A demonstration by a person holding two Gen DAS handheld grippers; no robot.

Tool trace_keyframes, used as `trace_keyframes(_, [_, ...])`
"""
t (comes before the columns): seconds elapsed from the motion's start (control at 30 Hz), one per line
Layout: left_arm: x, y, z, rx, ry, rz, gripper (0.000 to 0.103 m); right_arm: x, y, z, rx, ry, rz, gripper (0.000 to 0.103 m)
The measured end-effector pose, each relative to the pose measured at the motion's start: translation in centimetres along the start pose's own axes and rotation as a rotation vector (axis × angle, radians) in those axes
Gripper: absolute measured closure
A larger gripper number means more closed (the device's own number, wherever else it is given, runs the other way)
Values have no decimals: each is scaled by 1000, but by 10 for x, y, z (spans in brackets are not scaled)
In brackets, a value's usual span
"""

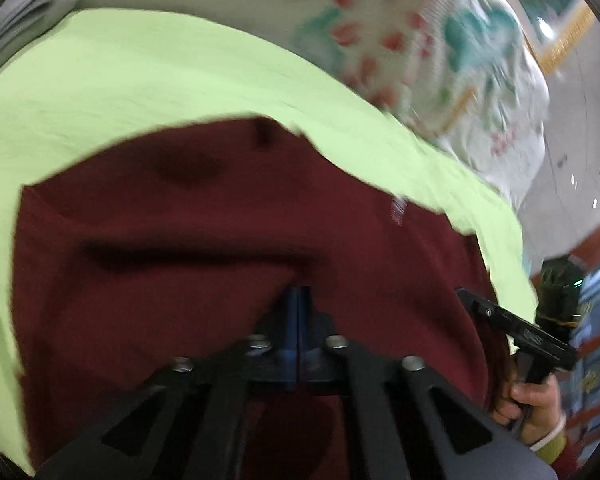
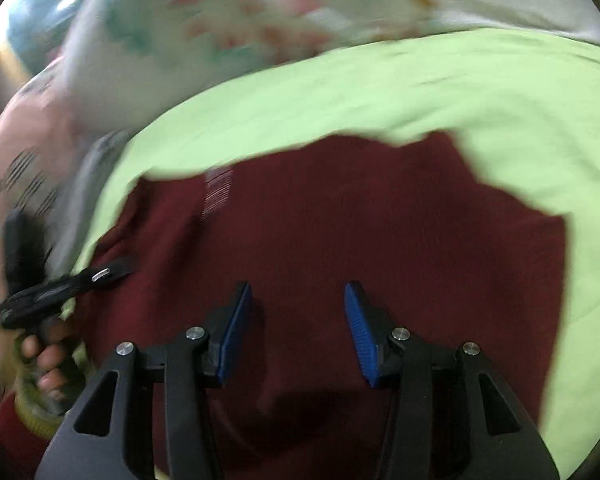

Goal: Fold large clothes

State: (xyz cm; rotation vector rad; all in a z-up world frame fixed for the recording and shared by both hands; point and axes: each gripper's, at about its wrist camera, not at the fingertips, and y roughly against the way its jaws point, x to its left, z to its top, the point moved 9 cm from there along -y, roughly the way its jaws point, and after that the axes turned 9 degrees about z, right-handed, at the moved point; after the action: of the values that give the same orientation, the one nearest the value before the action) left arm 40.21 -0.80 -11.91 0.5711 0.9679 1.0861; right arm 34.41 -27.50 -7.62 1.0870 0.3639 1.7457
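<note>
A dark red garment (image 1: 204, 232) lies on a light green sheet (image 1: 140, 80). My left gripper (image 1: 298, 292) is shut, its blue pads pressed together on a fold of the red cloth. In the right wrist view the same red garment (image 2: 340, 220) with a white label (image 2: 218, 190) lies on the green sheet (image 2: 460, 92). My right gripper (image 2: 298, 308) is open just above the cloth, with nothing between its blue pads (image 2: 236, 328). The right gripper also shows in the left wrist view (image 1: 472, 300), and the left gripper shows in the right wrist view (image 2: 116, 272) at the garment's left edge.
A floral patterned bedcover (image 1: 420, 40) lies beyond the green sheet; it also shows in the right wrist view (image 2: 220, 20). A grey folded cloth (image 1: 24, 20) sits at the far left. A tiled floor (image 1: 580, 140) lies past the bed's edge.
</note>
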Motion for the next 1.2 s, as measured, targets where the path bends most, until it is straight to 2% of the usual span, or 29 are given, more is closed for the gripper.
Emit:
trace_keyframes(0.03, [10,1,5,-13,19,9,102,-17,4,12,-49,-64,15,58])
trace_keyframes(0.07, [27,3,12,-35,38,53,102,-27,8,19,-85,-110,21,61])
trace_keyframes(0.13, [62,5,21,-62,87,147,102,-46,16,31,-150,-162,-32,62])
trace_keyframes(0.17, [74,6,23,-68,122,143,102,-55,21,36,-186,-184,-66,62])
trace_keyframes(0.23, [88,9,25,-74,190,89,102,-65,25,39,-212,-240,-57,62])
trace_keyframes(0.37, [95,23,20,-103,210,114,102,-47,38,35,-237,-227,-30,60])
trace_keyframes(0.5, [118,47,8,-119,301,148,101,-17,59,20,-242,-197,26,60])
trace_keyframes(0.57, [120,66,-5,-135,342,103,101,0,67,11,-243,-181,48,60])
trace_keyframes(0.67, [106,96,-25,-162,336,67,97,23,73,-9,-229,-173,93,60])
trace_keyframes(0.77, [78,122,-49,-170,311,17,87,42,76,-31,-211,-172,123,60])
trace_keyframes(0.87, [51,137,-84,-143,273,-22,68,61,72,-51,-178,-167,149,60])
trace_keyframes(0.93, [42,140,-109,-113,260,-34,51,69,70,-65,-159,-156,146,60])
trace_keyframes(1.03, [32,136,-145,-55,273,-69,42,80,66,-83,-122,-146,157,56])
trace_keyframes(1.1, [28,129,-158,-30,289,-76,41,84,65,-93,-105,-138,150,44])
trace_keyframes(1.2, [26,121,-174,3,306,-87,41,87,67,-103,-96,-123,141,40])
